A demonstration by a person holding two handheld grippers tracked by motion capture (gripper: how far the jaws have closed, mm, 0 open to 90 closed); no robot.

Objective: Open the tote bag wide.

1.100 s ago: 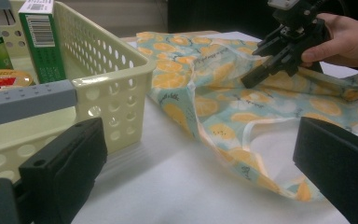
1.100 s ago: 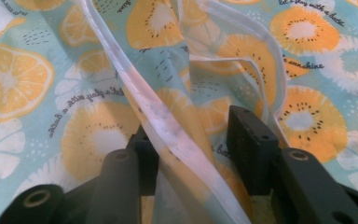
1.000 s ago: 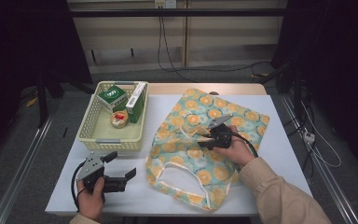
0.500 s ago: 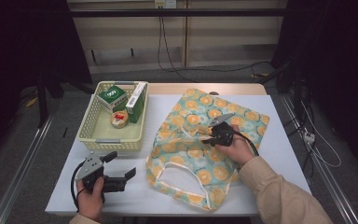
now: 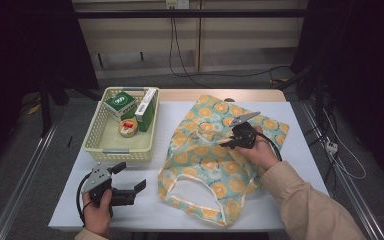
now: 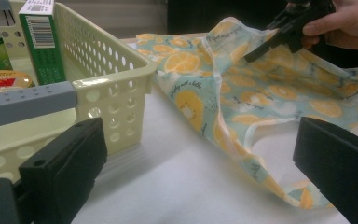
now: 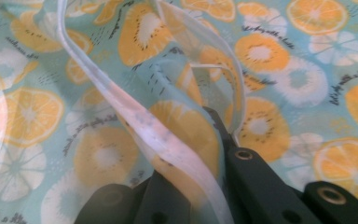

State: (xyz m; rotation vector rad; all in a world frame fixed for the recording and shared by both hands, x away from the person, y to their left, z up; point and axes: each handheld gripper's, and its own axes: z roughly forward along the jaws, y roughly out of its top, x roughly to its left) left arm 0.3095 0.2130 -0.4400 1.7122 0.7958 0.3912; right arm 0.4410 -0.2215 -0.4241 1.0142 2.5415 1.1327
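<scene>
A: Dark floor and trailing cables ring a white table [image 5: 290, 150]. From the high view, the bag [image 5: 215, 160] lies right of centre, its mouth at the near edge. The right claw [image 5: 228, 142] pinches a fold near the bag's middle and lifts it a little.

B: And the left claw [image 5: 130, 187]?

A: Released, jaws apart, low over the near left of the table, just left of the bag. A basket [image 5: 100, 145] with boxes sits far left.

B: Left gripper view?

A: Basket [image 6: 116, 93] close on the left, bag [image 6: 242, 93] on the right, tented under the right claw [image 6: 251, 55]. Swinging left could knock the basket.

B: Right gripper view?

A: That claw [image 7: 186, 154] is clenched on the white rim [image 7: 140, 126] of the bag [image 7: 289, 70]. I judge the bite shallow; thin cloth could slip out, or both layers get caught and the mouth stays closed.
</scene>
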